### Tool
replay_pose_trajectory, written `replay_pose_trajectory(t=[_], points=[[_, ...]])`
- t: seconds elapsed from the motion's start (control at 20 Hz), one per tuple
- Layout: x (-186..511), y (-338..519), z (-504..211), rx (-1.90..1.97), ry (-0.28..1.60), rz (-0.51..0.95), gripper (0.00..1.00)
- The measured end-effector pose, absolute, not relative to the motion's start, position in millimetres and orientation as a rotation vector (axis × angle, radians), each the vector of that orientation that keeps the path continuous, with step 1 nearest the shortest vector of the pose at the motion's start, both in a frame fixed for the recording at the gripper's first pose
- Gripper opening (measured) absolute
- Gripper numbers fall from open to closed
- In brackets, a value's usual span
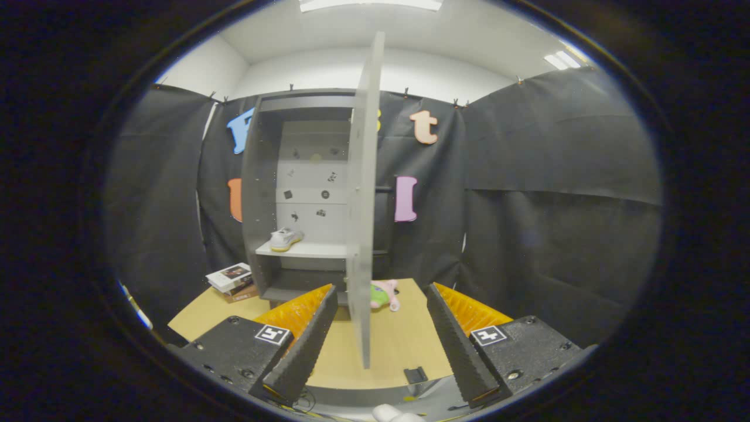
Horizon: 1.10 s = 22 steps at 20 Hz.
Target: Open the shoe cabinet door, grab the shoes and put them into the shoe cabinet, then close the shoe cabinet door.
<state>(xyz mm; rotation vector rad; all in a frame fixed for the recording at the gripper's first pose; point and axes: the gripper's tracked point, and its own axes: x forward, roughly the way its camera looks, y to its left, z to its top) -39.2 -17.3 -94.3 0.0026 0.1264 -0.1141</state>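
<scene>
The grey shoe cabinet (261, 193) stands on the wooden table ahead, its door (363, 199) swung wide open and seen edge-on, reaching toward me. A white shoe with a yellowish sole (285, 239) rests on the cabinet's white shelf (310, 250). My gripper (381, 337) is open, its fingers spread wide. The door's lower edge hangs between the two fingers, touching neither. Nothing is held.
A stack of books (231, 280) lies on the table (398, 346) left of the cabinet. A pink and green soft toy (384, 295) sits just right of the door's foot. A small black object (415, 375) lies near the table's front edge.
</scene>
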Motion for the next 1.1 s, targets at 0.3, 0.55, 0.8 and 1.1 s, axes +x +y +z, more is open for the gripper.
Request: replay_pose_trajectory(t=[0.3,0.55,0.8,1.1], points=[[-47,23,-143,0.049,0.255,-0.025,0.99],[-16,69,-212,-0.025,0.324,0.070,0.99],[29,119,-304,-0.027,0.451,0.153,0.99],[82,151,-399,-0.057,0.600,0.179,0.99]])
